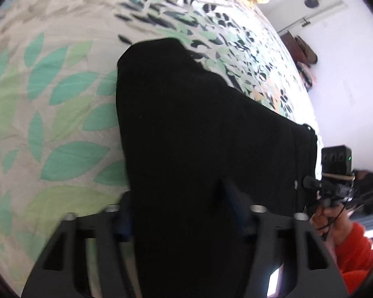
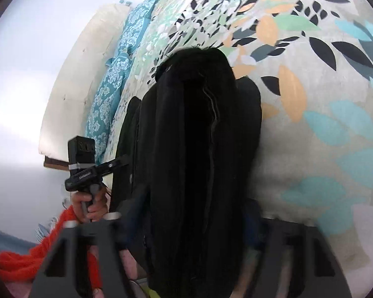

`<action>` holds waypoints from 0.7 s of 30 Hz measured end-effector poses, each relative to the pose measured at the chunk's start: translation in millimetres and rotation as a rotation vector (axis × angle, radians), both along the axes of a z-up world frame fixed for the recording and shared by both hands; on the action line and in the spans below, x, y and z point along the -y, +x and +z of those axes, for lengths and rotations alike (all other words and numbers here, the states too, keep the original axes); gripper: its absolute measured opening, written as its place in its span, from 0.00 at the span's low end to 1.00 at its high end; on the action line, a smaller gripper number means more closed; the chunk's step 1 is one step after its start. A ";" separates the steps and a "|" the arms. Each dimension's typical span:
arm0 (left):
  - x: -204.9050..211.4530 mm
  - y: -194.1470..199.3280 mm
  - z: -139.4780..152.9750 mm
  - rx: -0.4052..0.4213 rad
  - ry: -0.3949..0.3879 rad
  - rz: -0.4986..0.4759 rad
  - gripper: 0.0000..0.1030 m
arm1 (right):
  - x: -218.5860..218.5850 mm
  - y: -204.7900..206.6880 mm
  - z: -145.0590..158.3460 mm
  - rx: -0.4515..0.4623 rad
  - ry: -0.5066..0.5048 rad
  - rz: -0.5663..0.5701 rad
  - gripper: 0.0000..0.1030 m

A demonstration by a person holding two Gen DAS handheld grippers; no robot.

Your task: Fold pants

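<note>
Across most of your left wrist view spreads a bedspread (image 1: 49, 104) printed with green and teal leaves. At its upper right you see a white wall (image 1: 348, 74) and a white door (image 1: 318, 2). In your right wrist view, a cream headboard (image 2: 72, 84) curves along the upper left beside a turquoise patterned pillow (image 2: 114, 79).

Bright daylight in both views. White wall (image 1: 348, 69) overexposed, almost no detail; left part of right wrist view also blown out. Black pants (image 1: 199, 136) very dark, folds hardly readable. Bedspread (image 1: 49, 99) soft, slightly motion-blurred near edges. Strong fisheye bending, dark vignette in corners. Soft shadow beside pants on bedspread.
</note>
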State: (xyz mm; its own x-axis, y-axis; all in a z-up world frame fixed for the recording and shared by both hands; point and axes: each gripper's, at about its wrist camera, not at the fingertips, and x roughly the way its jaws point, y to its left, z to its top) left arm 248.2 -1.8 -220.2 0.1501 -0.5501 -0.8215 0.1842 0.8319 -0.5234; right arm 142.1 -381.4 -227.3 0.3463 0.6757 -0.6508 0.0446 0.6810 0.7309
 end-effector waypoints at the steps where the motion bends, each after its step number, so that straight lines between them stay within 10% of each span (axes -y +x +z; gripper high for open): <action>1: -4.1 -1.5 5.3 -0.006 -0.025 0.018 0.29 | -0.9 -1.8 2.8 0.011 0.013 -0.005 0.42; 14: 46.3 72.8 96.6 0.183 -0.065 0.034 0.24 | 19.7 79.8 95.3 0.239 -0.054 -0.038 0.34; 21: 81.7 91.8 45.4 0.274 0.327 0.132 0.58 | 62.2 97.0 51.3 0.039 -0.394 -0.194 0.53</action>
